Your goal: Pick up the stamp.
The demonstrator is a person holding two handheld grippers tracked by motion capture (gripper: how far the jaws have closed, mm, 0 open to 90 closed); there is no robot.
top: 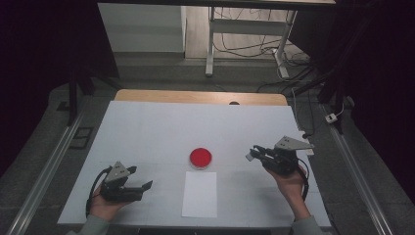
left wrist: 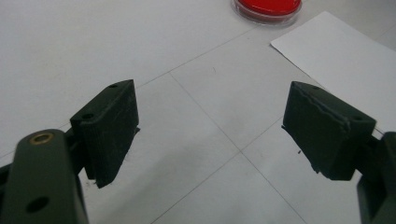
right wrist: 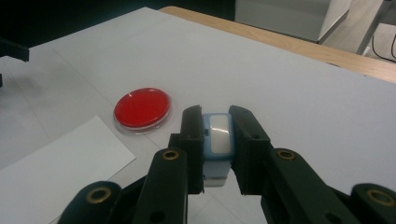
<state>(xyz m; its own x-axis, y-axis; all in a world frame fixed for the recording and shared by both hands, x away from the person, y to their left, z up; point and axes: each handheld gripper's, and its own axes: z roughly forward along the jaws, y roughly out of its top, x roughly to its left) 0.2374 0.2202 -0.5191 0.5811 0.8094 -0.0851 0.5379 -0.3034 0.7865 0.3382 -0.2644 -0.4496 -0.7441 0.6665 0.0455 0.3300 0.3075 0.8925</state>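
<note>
left gripper (left wrist: 210, 135): jaws wide apart, nothing between | red dish (left wrist: 267, 8) ahead | white sheet (left wrist: 341, 60) right

The red dish (left wrist: 267, 9) is cut off by the left gripper view's top edge; the jaws of the right gripper (right wrist: 218, 140) hide the sides of the pale blue object (right wrist: 217, 140); what it is cannot be told.

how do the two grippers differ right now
The left gripper has its jaws spread wide with nothing between them; the right gripper is clamped on a small light-blue and white object. The left gripper sits low by the white sheet; the right one is beside the red dish. Both have black jaws and are hand-held.
</note>
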